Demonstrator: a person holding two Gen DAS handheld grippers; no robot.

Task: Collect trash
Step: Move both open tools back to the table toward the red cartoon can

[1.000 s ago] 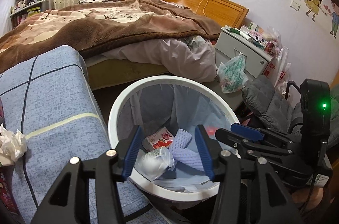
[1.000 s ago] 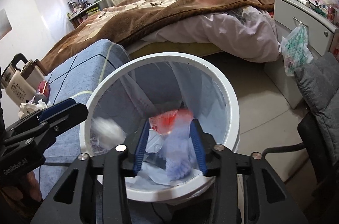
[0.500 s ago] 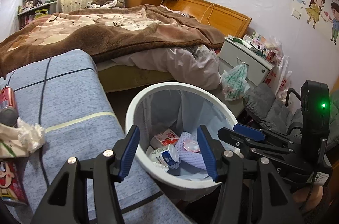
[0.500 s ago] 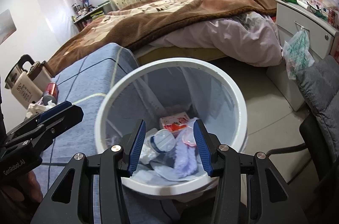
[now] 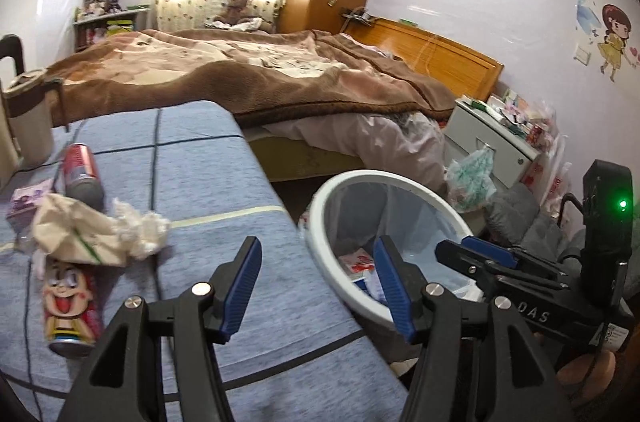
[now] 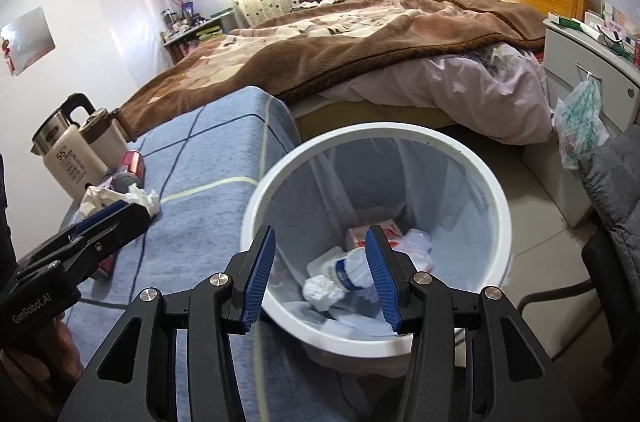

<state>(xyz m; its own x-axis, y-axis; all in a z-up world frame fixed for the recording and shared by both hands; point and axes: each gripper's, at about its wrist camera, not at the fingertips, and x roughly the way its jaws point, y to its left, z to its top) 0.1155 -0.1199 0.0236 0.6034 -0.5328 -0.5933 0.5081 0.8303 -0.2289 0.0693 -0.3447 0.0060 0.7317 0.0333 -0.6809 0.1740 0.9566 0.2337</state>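
Note:
A white bin with a blue liner stands beside the blue-clothed table. Inside the bin lie a plastic bottle, a red-and-white carton and a tissue wad. My right gripper hovers open over the bin's near rim, empty. My left gripper is over the table's edge next to the bin, its jaws opening with nothing between them. On the table to its left lie a crumpled tissue, a beige wrapper, a red can and a cartoon can.
A kettle and a flask stand at the table's far corner. A bed with a brown blanket fills the back. A grey nightstand with a hanging bag and a padded chair stand right of the bin.
Loose items that were falling a second ago have settled in the bin. Both grippers have drawn back and up; the left one swung left over the table, bringing the cans and tissue into view.

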